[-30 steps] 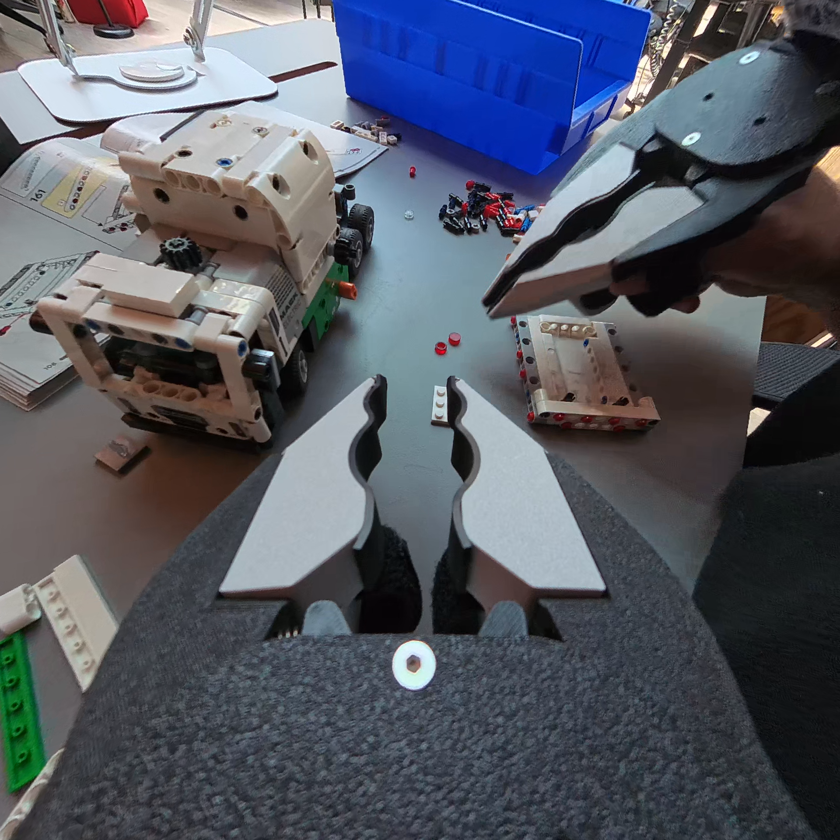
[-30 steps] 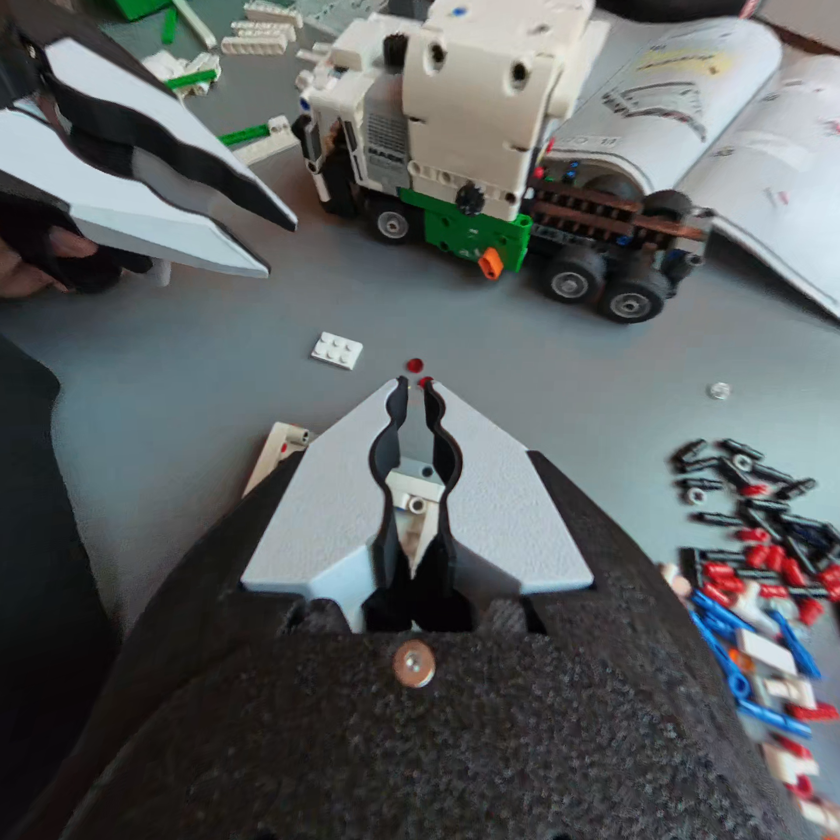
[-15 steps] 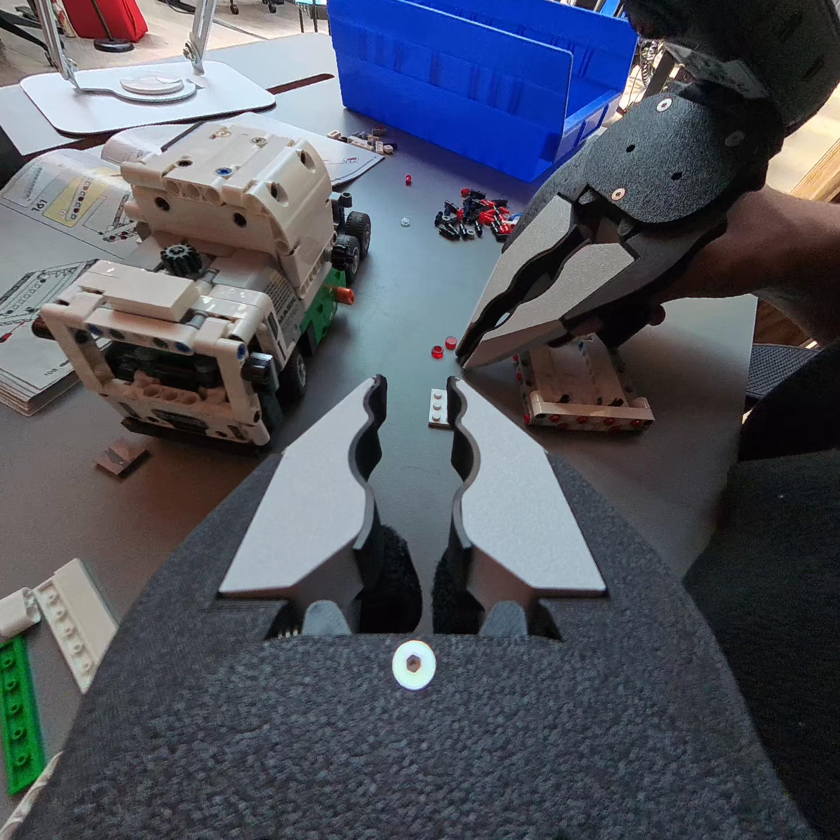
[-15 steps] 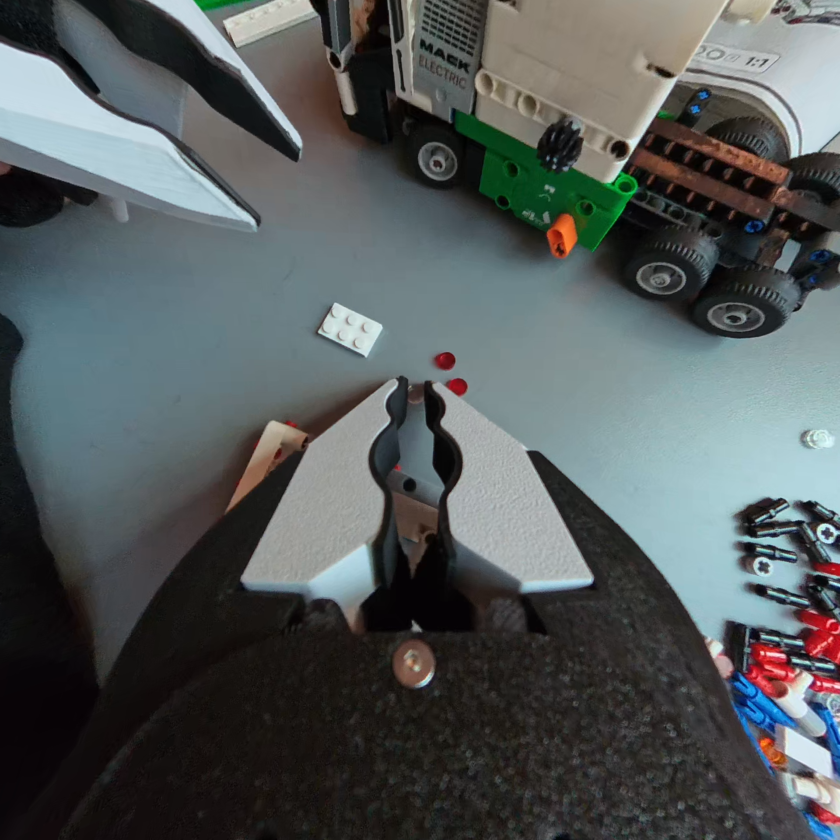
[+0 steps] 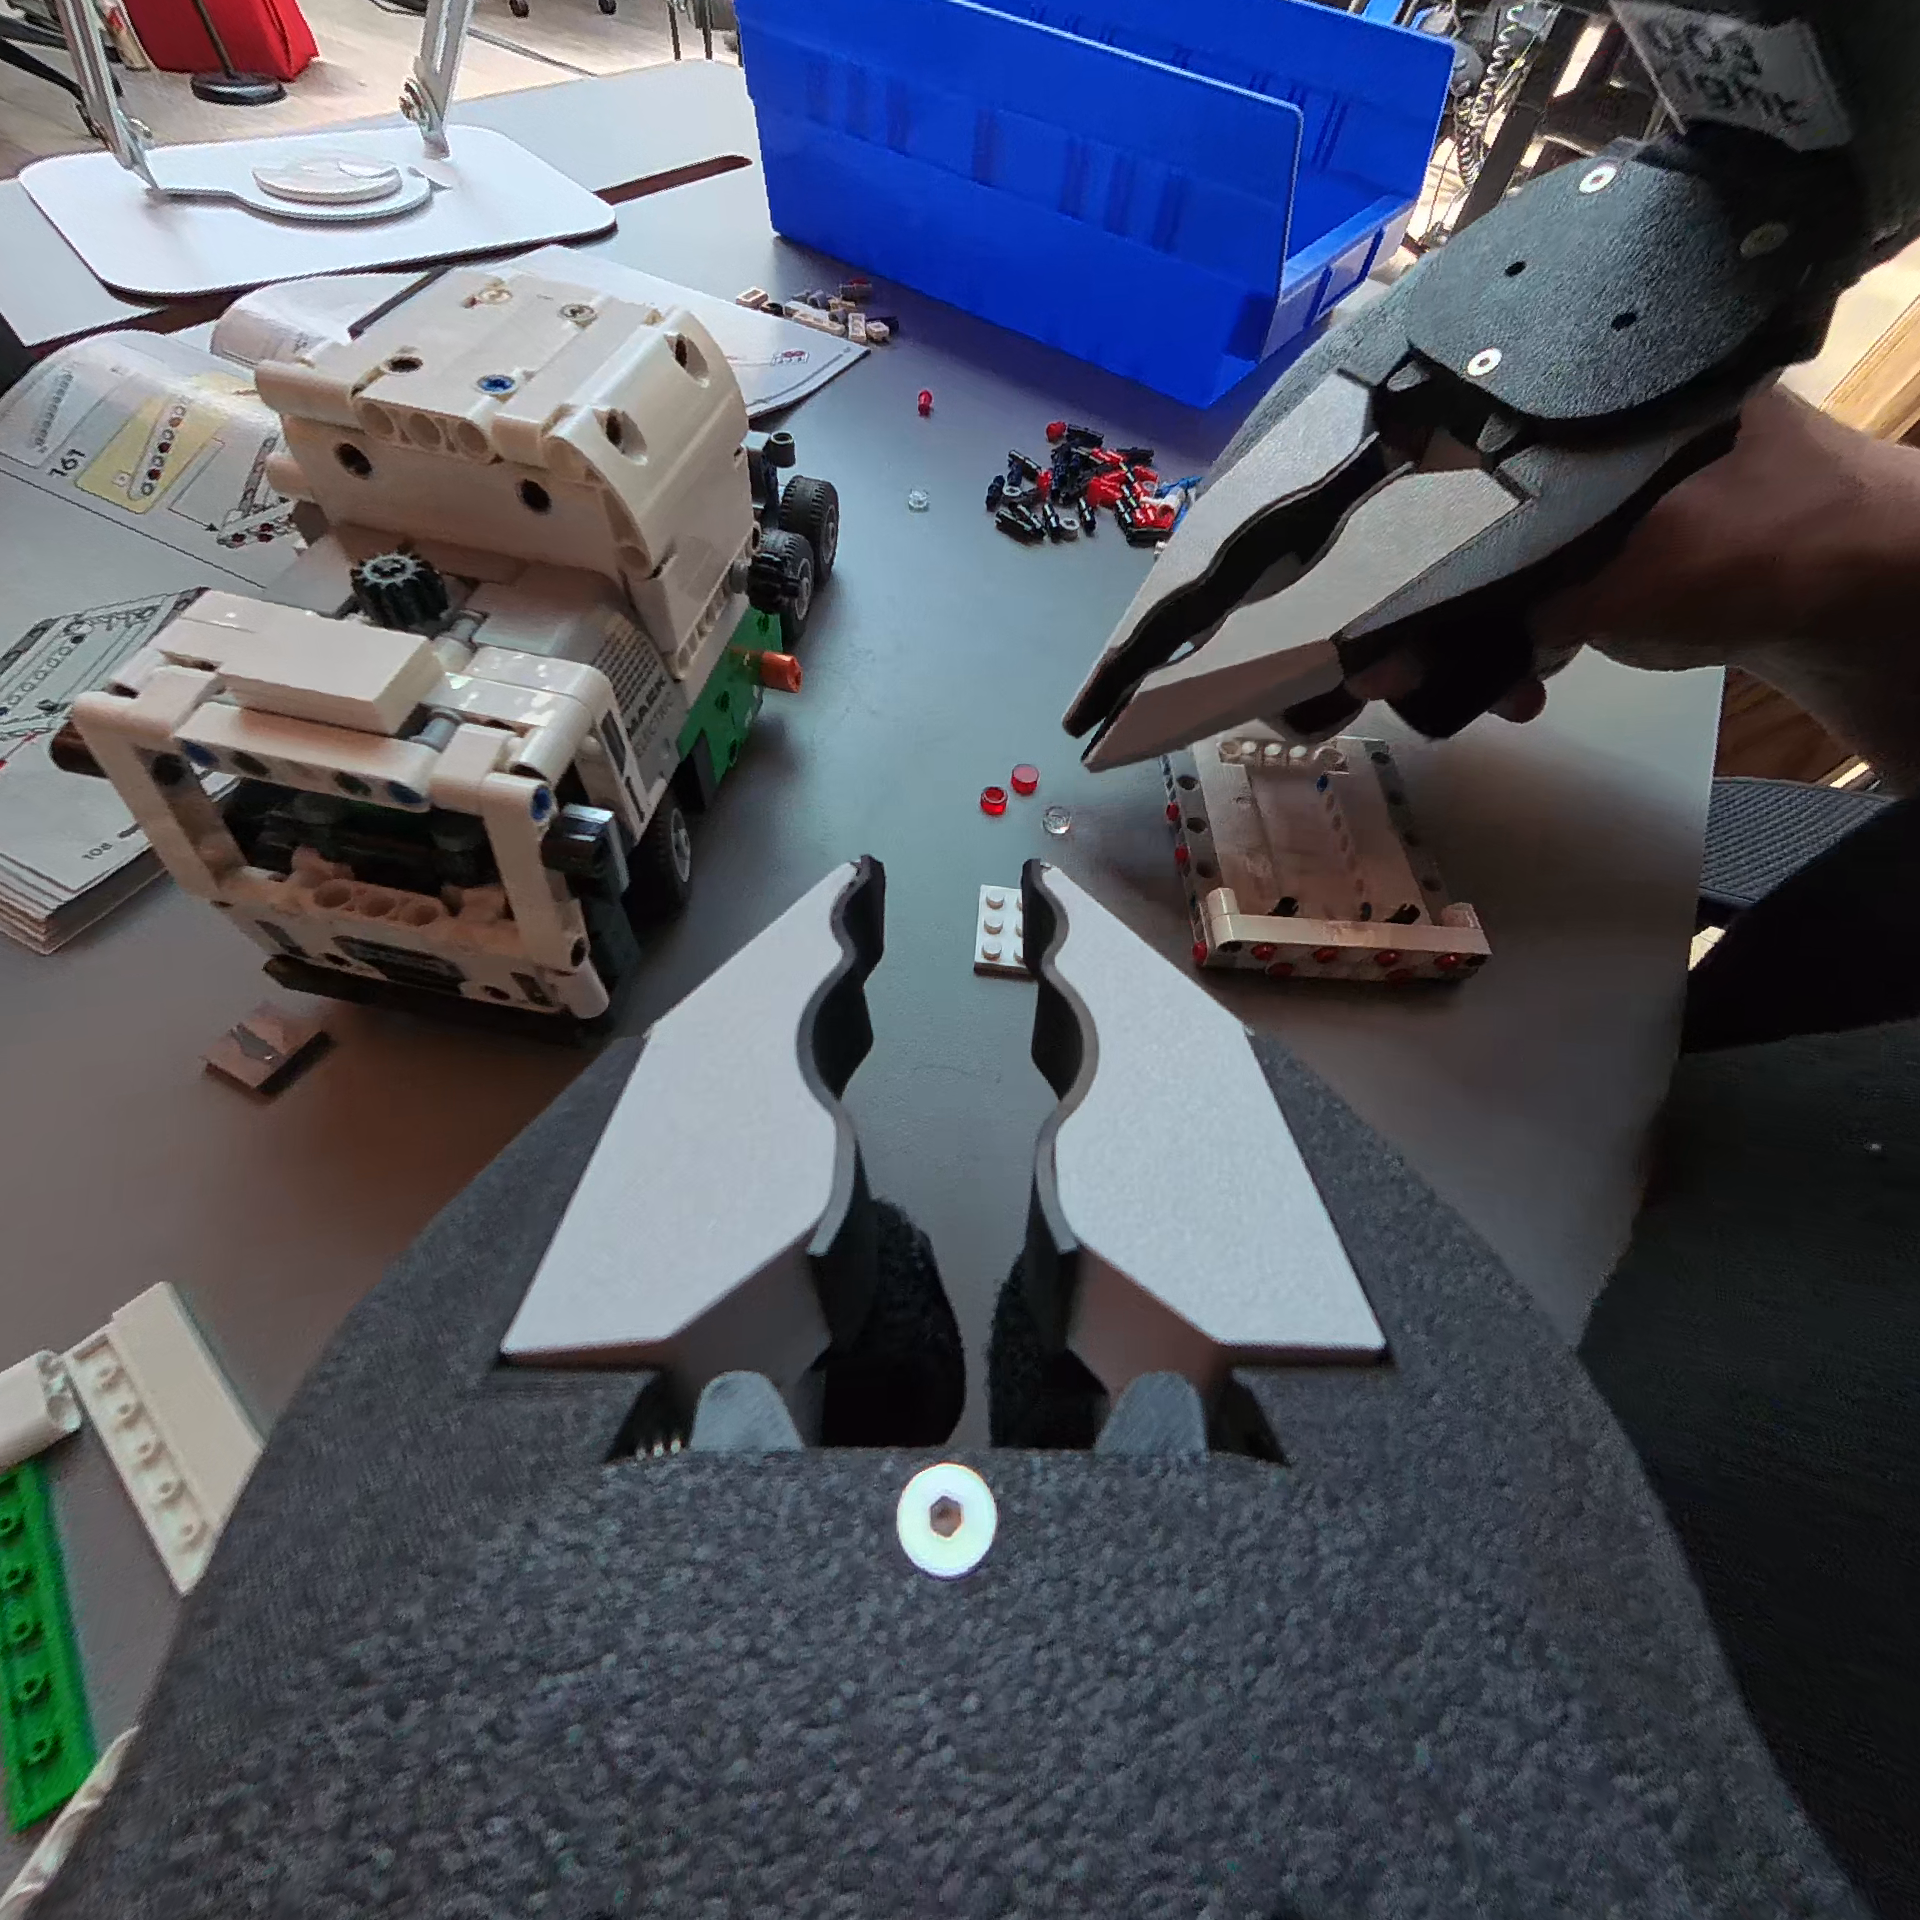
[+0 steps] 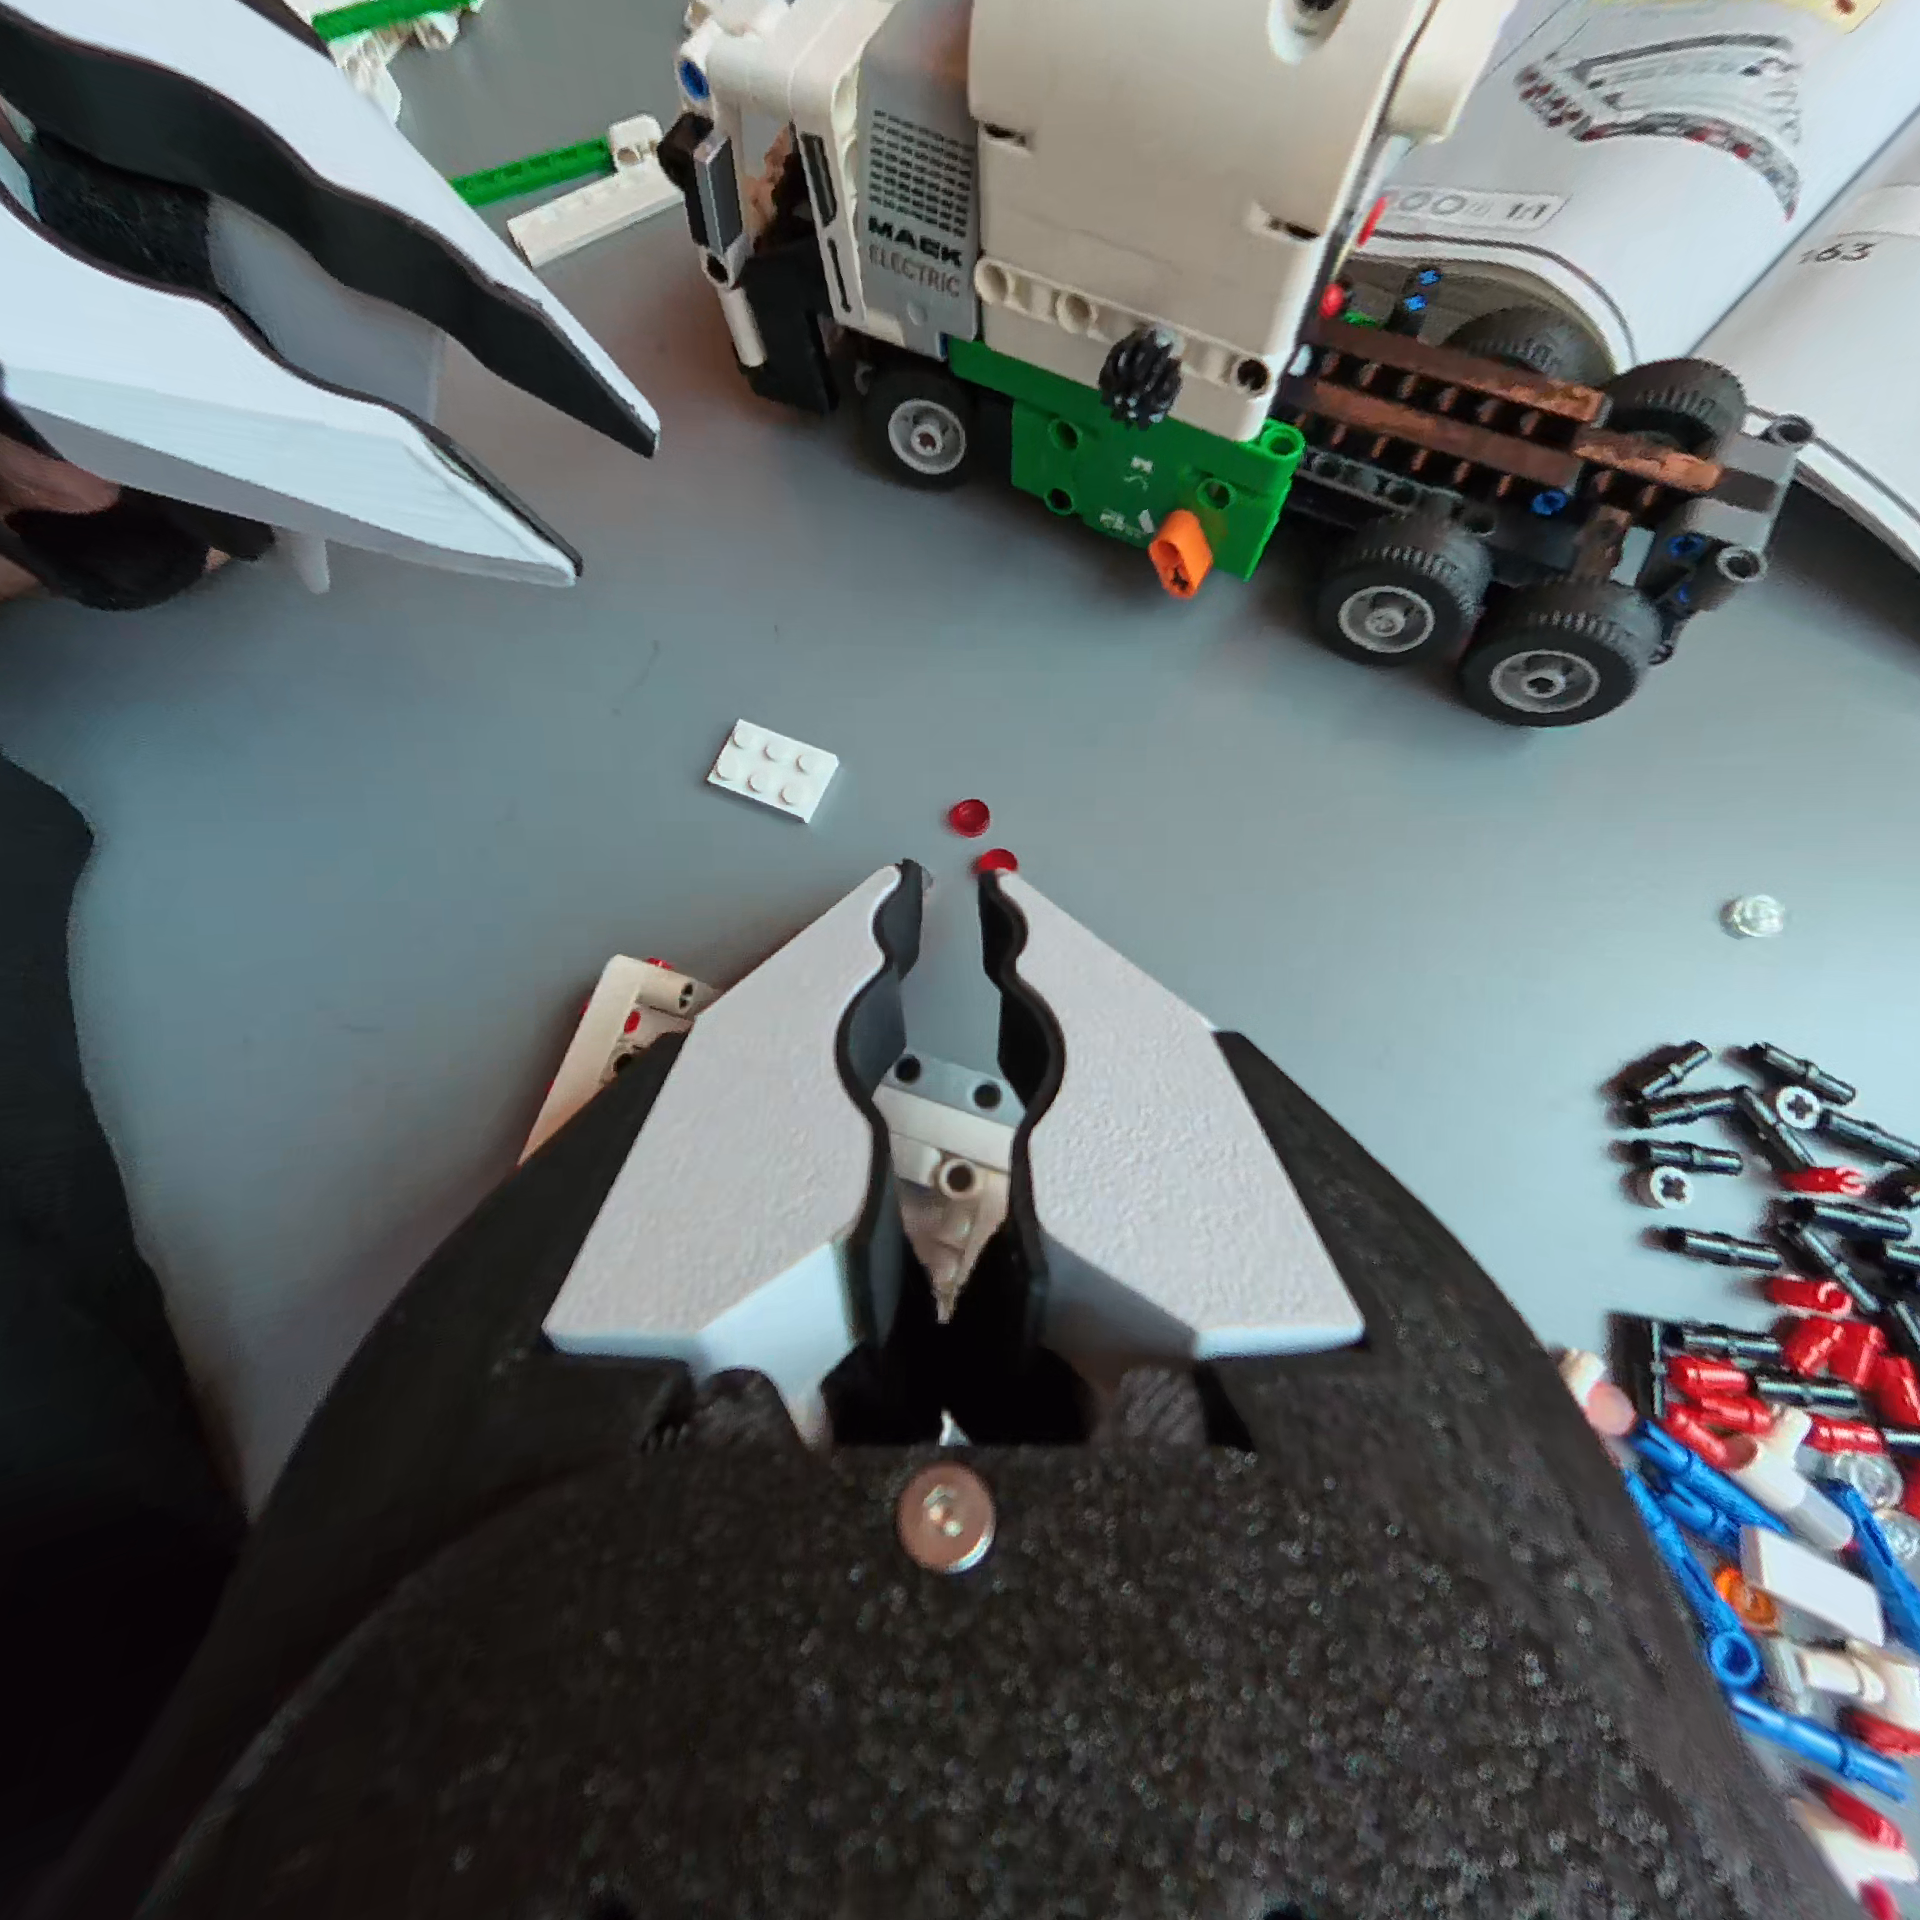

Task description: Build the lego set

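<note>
The white and green lego truck (image 5: 447,644) stands on the dark table, left of centre; it also shows in the right wrist view (image 6: 1091,312). My left gripper (image 5: 951,883) is open and empty, held low, with a white flat plate (image 5: 1000,930) by its right fingertip. My right gripper (image 6: 948,878) is open by a narrow gap and hovers over a white frame sub-assembly (image 5: 1320,862). Two red round studs (image 6: 968,816) and a clear stud (image 5: 1057,821) lie just under its tips. The plate (image 6: 774,769) lies to its left.
A blue bin (image 5: 1091,177) stands at the back. A pile of black, red and blue pins (image 5: 1081,499) lies in front of it. An open instruction booklet (image 5: 94,468) lies behind the truck. Loose white and green plates (image 5: 156,1423) lie at the near left. The gap from one gripper's tips to the other's is roughly 9 cm.
My right gripper came down toward the red studs, parted its tips a little and lifted slightly. A clear stud now lies on the table beside the red ones. My left gripper stayed still.
</note>
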